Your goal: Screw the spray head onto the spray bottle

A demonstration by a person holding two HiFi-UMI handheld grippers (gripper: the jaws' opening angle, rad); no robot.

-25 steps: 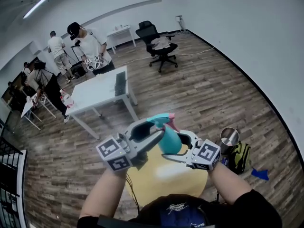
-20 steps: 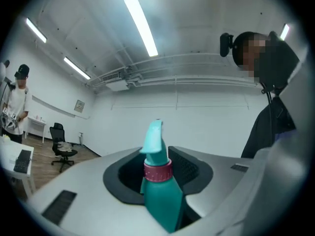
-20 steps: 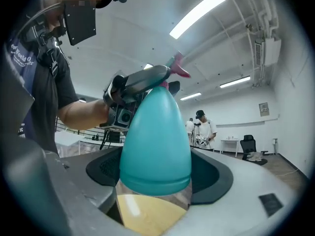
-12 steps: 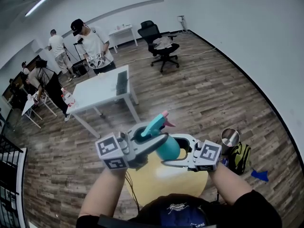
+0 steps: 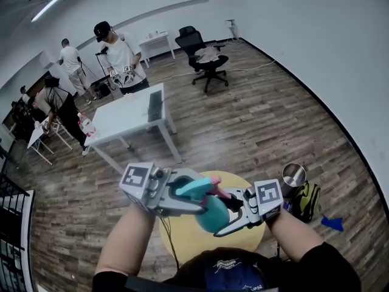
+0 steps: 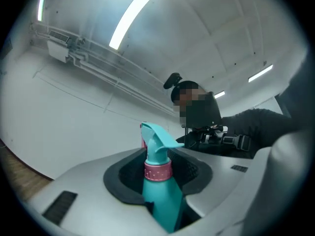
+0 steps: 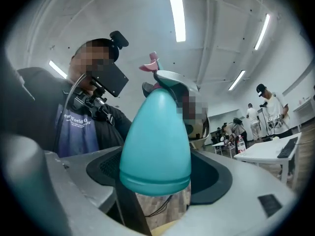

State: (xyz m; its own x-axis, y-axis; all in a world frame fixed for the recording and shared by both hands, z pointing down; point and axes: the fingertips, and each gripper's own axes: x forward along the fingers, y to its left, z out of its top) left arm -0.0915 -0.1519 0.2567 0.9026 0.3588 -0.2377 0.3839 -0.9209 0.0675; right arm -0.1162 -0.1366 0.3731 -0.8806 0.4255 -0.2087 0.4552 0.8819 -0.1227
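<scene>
Head view: spray bottle (image 5: pixel 214 218) is tipping from upright to lying across over yellow table (image 5: pixel 182 239) at 6 o'clock, right gripper (image 5: pixel 226 216) clamping its body, left gripper (image 5: pixel 193 199) having just been closing on the spray head (image 5: pixel 193 188), likely tightening.

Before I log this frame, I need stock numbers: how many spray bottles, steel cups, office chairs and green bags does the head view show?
spray bottle: 1
steel cup: 1
office chair: 1
green bag: 1
Total: 4
</scene>
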